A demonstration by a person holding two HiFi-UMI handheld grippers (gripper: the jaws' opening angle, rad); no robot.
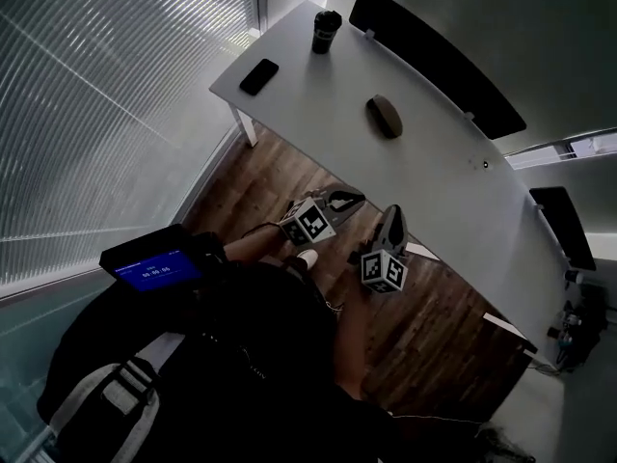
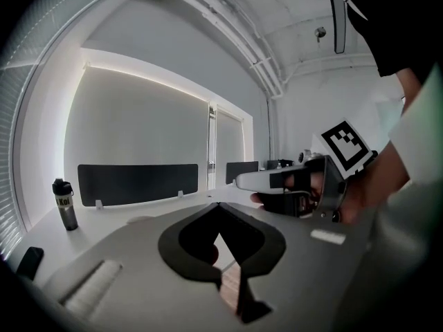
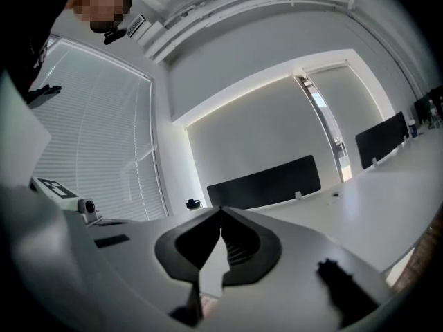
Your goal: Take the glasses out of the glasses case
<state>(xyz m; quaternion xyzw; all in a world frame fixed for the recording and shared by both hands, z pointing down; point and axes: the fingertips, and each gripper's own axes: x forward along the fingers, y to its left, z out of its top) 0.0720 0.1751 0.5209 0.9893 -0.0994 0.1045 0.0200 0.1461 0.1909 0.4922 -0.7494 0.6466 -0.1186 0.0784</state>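
The closed dark oval glasses case (image 1: 384, 116) lies on the white table (image 1: 453, 172), near its middle, with nothing touching it. Both grippers hang over the wooden floor, short of the table's near edge and well apart from the case. My left gripper (image 1: 353, 197) (image 2: 219, 206) points toward the table, its jaws together and empty. My right gripper (image 1: 394, 211) (image 3: 221, 210) is just beside it, jaws also together with nothing between them. The left gripper view shows the right gripper's body (image 2: 297, 184) held in a hand. Neither gripper view shows the case clearly.
A black tumbler (image 1: 326, 31) (image 2: 66, 203) stands at the table's far left corner, and a dark phone (image 1: 258, 76) (image 2: 29, 260) lies near the left edge. Black partition screens (image 1: 434, 58) line the far side. A window blind (image 1: 106, 104) fills the left wall.
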